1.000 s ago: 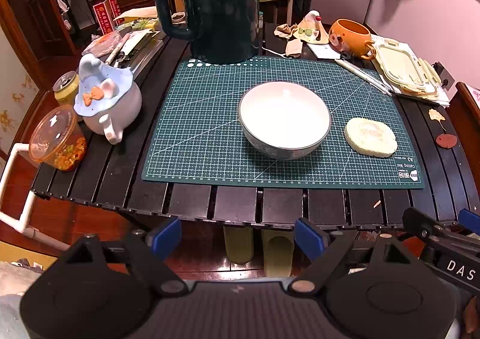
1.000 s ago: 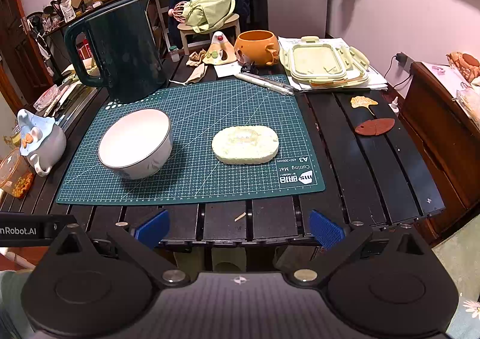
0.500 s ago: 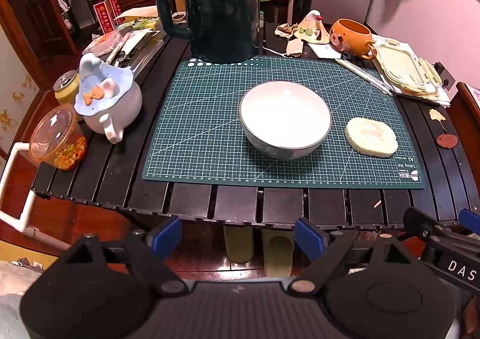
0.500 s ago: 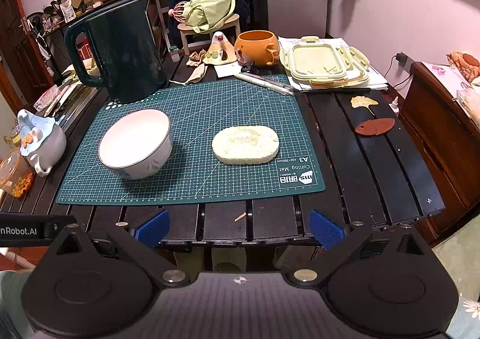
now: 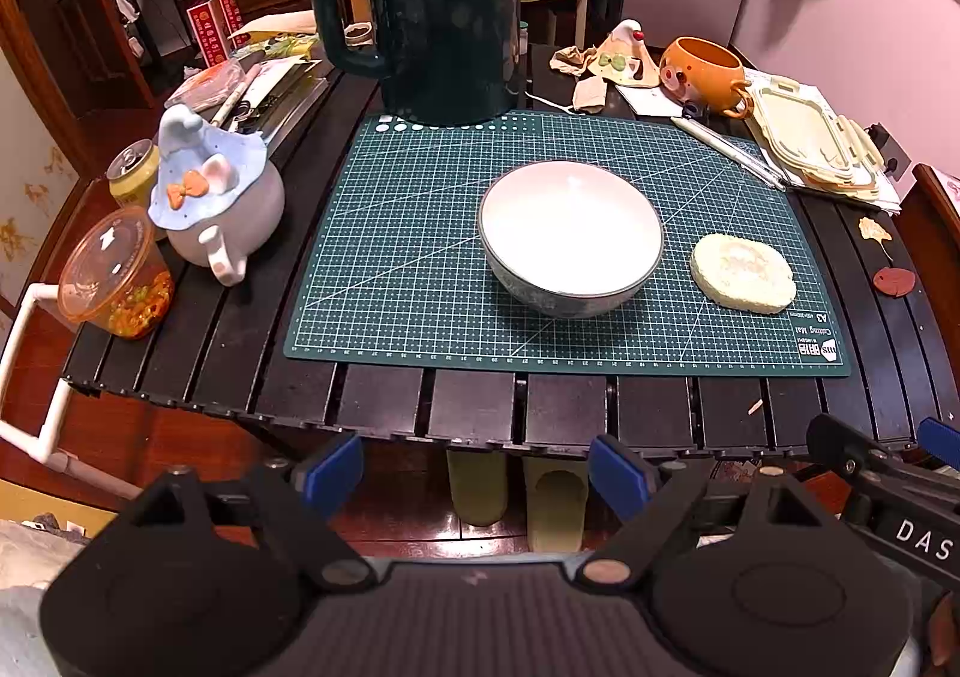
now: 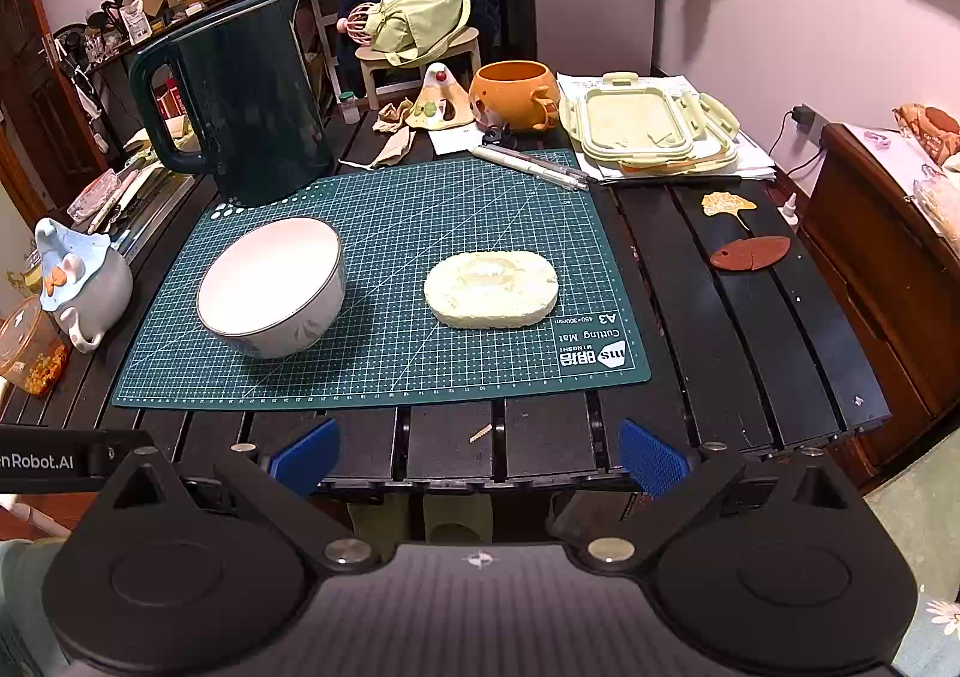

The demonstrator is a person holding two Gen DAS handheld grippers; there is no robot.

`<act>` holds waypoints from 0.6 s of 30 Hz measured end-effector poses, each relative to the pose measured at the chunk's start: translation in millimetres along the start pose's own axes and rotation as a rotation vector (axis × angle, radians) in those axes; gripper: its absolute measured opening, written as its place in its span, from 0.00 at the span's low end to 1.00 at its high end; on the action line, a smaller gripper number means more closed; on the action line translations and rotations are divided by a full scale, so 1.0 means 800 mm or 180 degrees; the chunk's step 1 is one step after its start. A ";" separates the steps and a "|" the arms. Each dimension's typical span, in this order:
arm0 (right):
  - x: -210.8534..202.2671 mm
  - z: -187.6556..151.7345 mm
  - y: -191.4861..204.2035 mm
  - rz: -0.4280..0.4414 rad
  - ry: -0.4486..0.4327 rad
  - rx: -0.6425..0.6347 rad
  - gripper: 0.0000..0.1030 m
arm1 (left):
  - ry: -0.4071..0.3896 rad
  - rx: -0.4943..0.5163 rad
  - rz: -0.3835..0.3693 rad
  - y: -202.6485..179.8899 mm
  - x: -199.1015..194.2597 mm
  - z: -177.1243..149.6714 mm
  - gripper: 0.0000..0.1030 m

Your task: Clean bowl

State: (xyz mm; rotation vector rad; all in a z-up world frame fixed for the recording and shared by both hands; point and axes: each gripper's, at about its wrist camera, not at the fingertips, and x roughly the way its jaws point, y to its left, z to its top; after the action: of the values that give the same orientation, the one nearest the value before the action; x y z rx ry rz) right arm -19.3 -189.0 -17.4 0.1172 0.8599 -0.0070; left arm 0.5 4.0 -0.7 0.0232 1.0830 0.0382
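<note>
Nothing is grasped: left gripper (image 5: pixel 477 470) and right gripper (image 6: pixel 477 455) hover spread before the table. Next, I'd guess, sponge (image 6: pixel 491 289), at bowl's (image 6: pixel 270 286) three o'clock.

Bowl (image 5: pixel 571 233): glossy glazed ceramic. Sponge (image 6: pixel 491 288): rough, porous. Cutting mat (image 5: pixel 408 257): matt, gridded. Bench (image 6: pixel 720 317): dark slatted wood.

Bowl (image 5: pixel 571 233) left of sponge (image 5: pixel 743 281) on mat (image 5: pixel 396 269).
</note>
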 end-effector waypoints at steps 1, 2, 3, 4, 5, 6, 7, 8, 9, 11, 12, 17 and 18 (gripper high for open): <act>0.000 0.000 0.000 0.0000 -0.0001 0.0001 0.97 | -0.0002 -0.0007 -0.0005 0.001 0.000 0.001 0.80; 0.000 0.000 0.000 0.0001 -0.0004 0.0004 0.97 | 0.0001 -0.0016 -0.0011 0.002 0.001 0.001 0.80; 0.000 0.000 0.000 0.0004 -0.0006 0.0010 0.97 | 0.0008 -0.0027 -0.0018 0.002 0.001 0.002 0.80; 0.000 0.001 0.000 0.0010 -0.0008 0.0024 0.97 | 0.0017 -0.0056 -0.0030 0.005 0.001 0.005 0.80; -0.001 0.001 -0.001 0.0015 -0.0010 0.0039 0.97 | 0.0020 -0.0083 -0.0040 0.007 0.001 0.007 0.80; -0.001 0.002 -0.002 0.0023 -0.0014 0.0057 0.97 | 0.0004 -0.0122 -0.0056 0.011 0.000 0.010 0.80; -0.002 0.004 -0.004 0.0041 -0.0025 0.0094 0.97 | -0.0027 -0.0158 -0.0078 0.015 -0.003 0.014 0.80; -0.004 0.006 -0.006 0.0058 -0.0037 0.0131 0.97 | -0.0051 -0.0169 -0.0091 0.017 -0.006 0.017 0.80; -0.005 0.008 -0.009 0.0081 -0.0051 0.0170 0.98 | -0.0088 -0.0164 -0.0109 0.019 -0.009 0.022 0.80; -0.011 0.016 -0.017 0.0199 -0.0119 0.0297 0.98 | -0.0143 -0.0148 -0.0161 0.023 -0.015 0.032 0.80; -0.013 0.019 -0.020 0.0222 -0.0147 0.0324 0.99 | -0.0155 -0.0138 -0.0199 0.026 -0.019 0.038 0.80; -0.026 0.044 -0.033 0.0391 -0.0510 0.0225 0.99 | -0.0244 -0.0103 -0.0272 0.036 -0.035 0.077 0.80; -0.028 0.049 -0.033 0.0417 -0.0578 0.0148 0.99 | -0.0356 -0.0106 -0.0224 0.038 -0.040 0.087 0.80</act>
State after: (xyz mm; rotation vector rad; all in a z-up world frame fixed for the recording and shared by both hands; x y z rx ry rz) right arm -5.3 -220.3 22.1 0.2132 0.6697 0.0839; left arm 46.1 33.1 61.6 -0.0424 0.9704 -0.0084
